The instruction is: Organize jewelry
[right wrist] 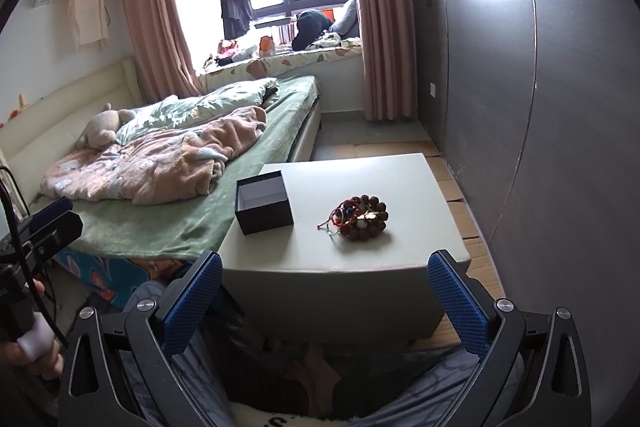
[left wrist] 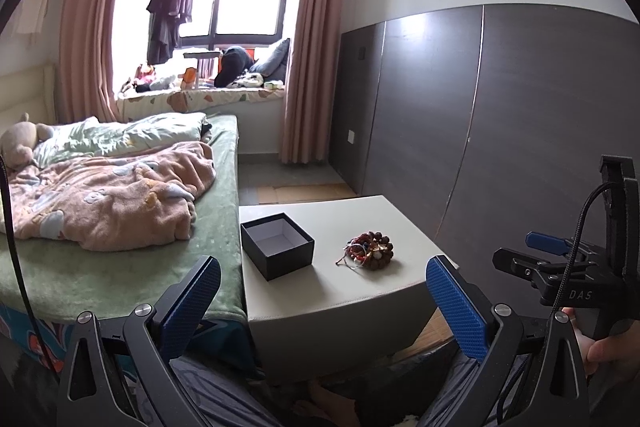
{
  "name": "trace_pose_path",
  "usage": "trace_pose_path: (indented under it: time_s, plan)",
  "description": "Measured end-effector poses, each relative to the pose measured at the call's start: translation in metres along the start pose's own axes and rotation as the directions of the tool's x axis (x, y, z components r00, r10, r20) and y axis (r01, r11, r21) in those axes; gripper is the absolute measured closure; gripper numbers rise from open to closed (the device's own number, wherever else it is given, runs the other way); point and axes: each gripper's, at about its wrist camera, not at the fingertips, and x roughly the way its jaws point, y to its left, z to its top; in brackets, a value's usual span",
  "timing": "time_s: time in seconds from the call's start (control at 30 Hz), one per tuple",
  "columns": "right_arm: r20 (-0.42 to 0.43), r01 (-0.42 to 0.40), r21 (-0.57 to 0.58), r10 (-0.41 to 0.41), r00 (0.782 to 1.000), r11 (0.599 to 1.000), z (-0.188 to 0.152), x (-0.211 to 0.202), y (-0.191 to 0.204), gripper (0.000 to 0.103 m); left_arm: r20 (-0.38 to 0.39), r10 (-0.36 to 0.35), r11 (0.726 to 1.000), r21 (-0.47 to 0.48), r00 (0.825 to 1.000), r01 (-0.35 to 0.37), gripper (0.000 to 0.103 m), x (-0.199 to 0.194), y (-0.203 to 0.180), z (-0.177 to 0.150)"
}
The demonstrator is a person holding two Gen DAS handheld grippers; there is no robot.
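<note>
A pile of beaded bracelets [left wrist: 370, 251] lies on a low white table [left wrist: 320, 287], brown beads with red and blue strands; it also shows in the right wrist view [right wrist: 360, 218]. An open black box [left wrist: 277, 245] with a pale empty inside stands to its left, also in the right wrist view [right wrist: 263, 203]. My left gripper [left wrist: 324, 307] is open and empty, held short of the table's near edge. My right gripper [right wrist: 326, 301] is open and empty, also short of the near edge; it shows at the right of the left wrist view [left wrist: 560, 259].
A bed [left wrist: 120, 227] with a green sheet and a pink blanket [right wrist: 160, 163] borders the table's left side. A grey panelled wall [right wrist: 540, 87] runs along the right. The table top [right wrist: 360, 179] sits between them. Curtains and a cluttered window seat [left wrist: 208, 87] are far behind.
</note>
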Motion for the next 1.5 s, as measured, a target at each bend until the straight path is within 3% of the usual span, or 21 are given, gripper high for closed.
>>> trace_pose_path:
  time_s: [0.5,0.9,1.2,1.5]
  plan:
    - [0.006,0.001,0.019,-0.001,1.000,1.000,0.004,0.012,-0.008,0.000,-0.022,-0.011,1.000,0.011,1.000,0.011,0.001,0.025,-0.003,0.009]
    - [-0.062,-0.006,0.103,0.013,0.998,0.995,0.005,0.059,-0.051,0.000,-0.129,-0.061,0.998,0.024,0.990,0.064,0.001,0.098,-0.011,0.015]
    - [-0.109,-0.026,0.180,0.046,0.993,0.983,0.011,0.100,-0.092,0.000,-0.226,-0.160,0.987,-0.031,0.961,0.157,0.002,0.173,-0.018,0.008]
    - [-0.183,-0.015,0.224,0.057,0.981,0.975,0.005,0.144,-0.122,0.001,-0.317,-0.225,0.974,-0.101,0.921,0.203,0.017,0.236,-0.025,-0.005]
